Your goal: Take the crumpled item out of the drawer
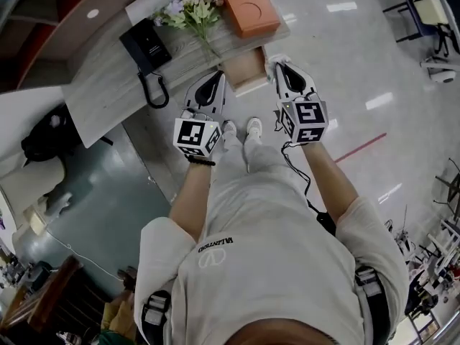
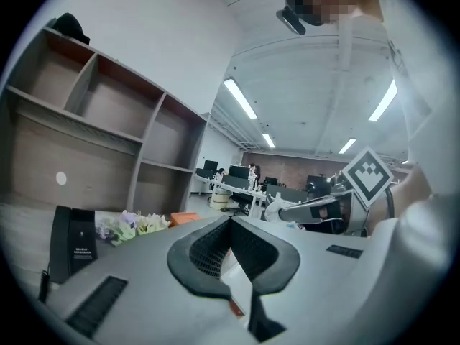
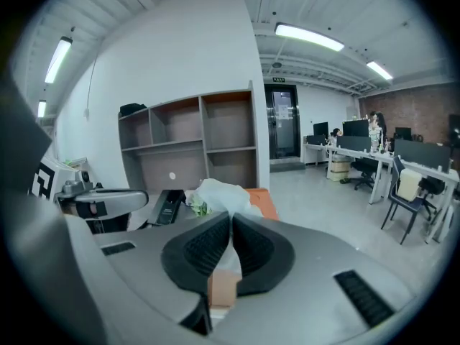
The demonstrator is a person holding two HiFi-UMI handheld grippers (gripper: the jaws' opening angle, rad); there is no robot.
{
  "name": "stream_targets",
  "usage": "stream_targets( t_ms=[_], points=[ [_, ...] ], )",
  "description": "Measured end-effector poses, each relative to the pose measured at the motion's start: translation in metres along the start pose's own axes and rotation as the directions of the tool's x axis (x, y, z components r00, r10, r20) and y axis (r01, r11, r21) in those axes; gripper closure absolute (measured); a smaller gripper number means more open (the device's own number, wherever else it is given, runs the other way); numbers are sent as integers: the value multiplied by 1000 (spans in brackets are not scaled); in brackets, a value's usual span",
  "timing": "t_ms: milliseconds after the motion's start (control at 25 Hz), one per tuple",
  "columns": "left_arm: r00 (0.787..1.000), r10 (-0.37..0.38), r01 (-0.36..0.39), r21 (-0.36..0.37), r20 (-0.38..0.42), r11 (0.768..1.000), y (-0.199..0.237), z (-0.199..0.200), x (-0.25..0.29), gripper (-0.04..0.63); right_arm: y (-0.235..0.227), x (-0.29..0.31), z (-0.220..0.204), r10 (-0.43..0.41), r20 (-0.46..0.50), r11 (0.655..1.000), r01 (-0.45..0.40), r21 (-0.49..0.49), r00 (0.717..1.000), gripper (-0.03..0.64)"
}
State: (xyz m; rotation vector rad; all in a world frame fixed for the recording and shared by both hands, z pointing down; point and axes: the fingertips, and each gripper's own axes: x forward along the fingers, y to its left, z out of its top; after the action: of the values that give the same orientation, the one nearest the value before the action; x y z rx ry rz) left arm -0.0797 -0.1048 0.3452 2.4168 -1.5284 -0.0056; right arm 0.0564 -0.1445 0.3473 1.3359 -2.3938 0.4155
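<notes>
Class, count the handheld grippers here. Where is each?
2. The left gripper is by the open drawer's left edge, jaws shut, empty. The right gripper is at its right edge, jaws shut on the crumpled white item. None seems hidden.

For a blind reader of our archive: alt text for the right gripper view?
The right gripper is shut on a crumpled white item. Beyond it are a black phone, flowers, an orange box and wooden shelves.

The brand name VALENTINO, in dark capitals beside a round logo, stands on the back of the person's pale shirt. Small white print on the black desk phone is too tiny to read.
</notes>
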Motion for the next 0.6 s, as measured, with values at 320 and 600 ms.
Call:
stream_targets(
  t_ms=[320, 600],
  points=[
    [997, -17, 12, 71, 71, 997, -5, 73, -25, 595, -1, -48, 68, -37, 139, 999, 34, 23, 990, 606],
    [985, -59, 40, 119, 159, 992, -24, 136, -39, 596, -8, -94, 116, -79, 256, 997, 71, 41, 963, 606]
  ],
)
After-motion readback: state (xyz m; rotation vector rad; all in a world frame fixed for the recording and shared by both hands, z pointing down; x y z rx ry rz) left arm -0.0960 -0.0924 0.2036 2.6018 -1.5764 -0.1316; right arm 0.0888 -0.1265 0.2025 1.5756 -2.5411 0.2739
